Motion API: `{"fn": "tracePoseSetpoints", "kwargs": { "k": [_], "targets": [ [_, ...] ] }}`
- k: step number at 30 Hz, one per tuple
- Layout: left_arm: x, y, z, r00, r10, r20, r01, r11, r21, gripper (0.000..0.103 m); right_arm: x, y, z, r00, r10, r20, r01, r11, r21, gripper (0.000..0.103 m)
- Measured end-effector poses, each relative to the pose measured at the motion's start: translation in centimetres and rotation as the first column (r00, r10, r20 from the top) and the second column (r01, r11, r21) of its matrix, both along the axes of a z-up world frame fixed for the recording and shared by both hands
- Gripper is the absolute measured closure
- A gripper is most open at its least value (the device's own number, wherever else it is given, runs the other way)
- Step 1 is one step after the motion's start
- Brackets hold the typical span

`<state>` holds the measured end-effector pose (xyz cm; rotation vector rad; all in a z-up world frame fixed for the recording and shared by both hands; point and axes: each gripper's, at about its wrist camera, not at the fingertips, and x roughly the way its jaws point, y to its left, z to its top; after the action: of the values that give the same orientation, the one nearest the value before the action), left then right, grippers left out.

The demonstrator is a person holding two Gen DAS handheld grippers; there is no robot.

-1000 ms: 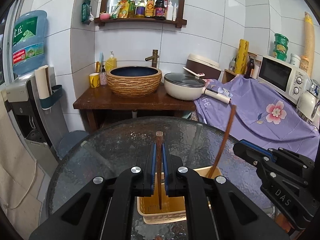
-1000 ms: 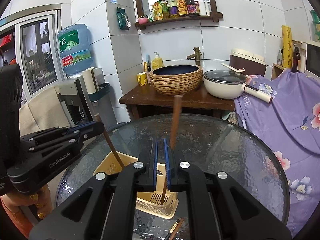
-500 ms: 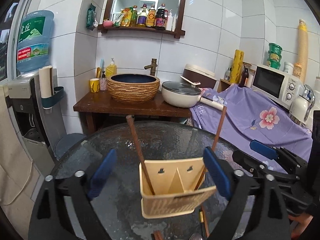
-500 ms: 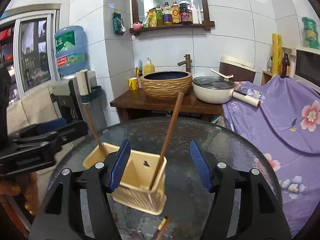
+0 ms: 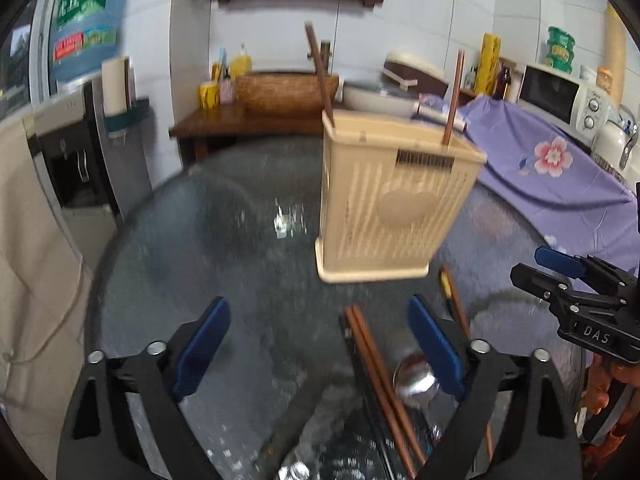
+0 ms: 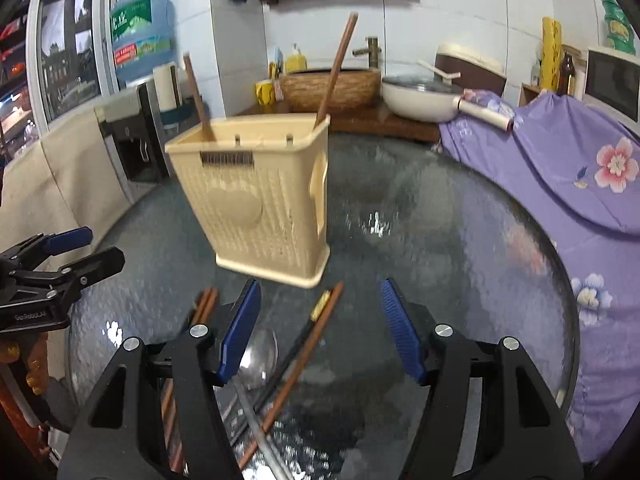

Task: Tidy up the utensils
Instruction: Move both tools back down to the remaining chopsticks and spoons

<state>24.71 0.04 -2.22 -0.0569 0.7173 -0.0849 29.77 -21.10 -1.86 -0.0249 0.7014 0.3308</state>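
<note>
Both grippers released, nothing between the pads. Left gripper [image 5: 318,344] has just closed in slightly from its widest; right gripper [image 6: 320,330] jaws have just opened and are sitting wide. Holder [image 5: 394,196] stands upright on the glass table [image 5: 192,216], ahead of both tools, with one chopstick leaning in its left corner [image 5: 318,66] and one in its right [image 5: 454,96]. Remaining utensils lie flat on the near side, between holder and grippers: a chopstick pair [image 5: 380,376] directly under the left jaws, long axis running roughly along the gripper's pointing line, slightly slanted; a spoon [image 6: 256,354] just beside it, bowl toward the holder; a gold-banded chopstick [image 6: 308,344] crossing diagonally under the right jaws. So left is nearer the pair, right nearer the banded stick. My read: next is a pick, and each stick lies lengthwise to the pads, so closing straight down should catch it across its width. Items overlap near the spoon, so snag risk. Table's right half is open; the edge is well away.
</note>
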Motion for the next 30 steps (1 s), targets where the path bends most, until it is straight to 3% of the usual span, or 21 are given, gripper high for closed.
{"fn": "tracePoseSetpoints", "kwargs": {
  "k": [5, 10, 23, 30],
  "targets": [
    [-0.5, -0.2, -2.7, 0.997, -0.005, -0.072, 0.005, 1.0, -0.003, 0.044, -1.0, 0.4, -2.7, 0.998, -0.014, -0.056, 0.013, 1.0, -0.027, 0.041],
    [-0.9, -0.6, -4.4, 0.991, -0.023, -0.131, 0.02, 0.999, -0.029, 0.057, -1.0, 0.8, -4.3, 0.995, -0.032, -0.096, 0.025, 0.998, -0.066, 0.047],
    [-2.1, -2.6, -6.4, 0.98, -0.068, -0.187, 0.062, 0.997, -0.035, 0.063, -1.1, 1.6, -6.7, 0.98, -0.039, -0.196, 0.025, 0.997, -0.073, 0.065],
    [-2.1, -2.9, -6.7, 0.978, -0.072, -0.194, 0.068, 0.997, -0.027, 0.064, -1.1, 1.6, -6.9, 0.977, -0.03, -0.21, 0.017, 0.998, -0.063, 0.069]
  ]
}}
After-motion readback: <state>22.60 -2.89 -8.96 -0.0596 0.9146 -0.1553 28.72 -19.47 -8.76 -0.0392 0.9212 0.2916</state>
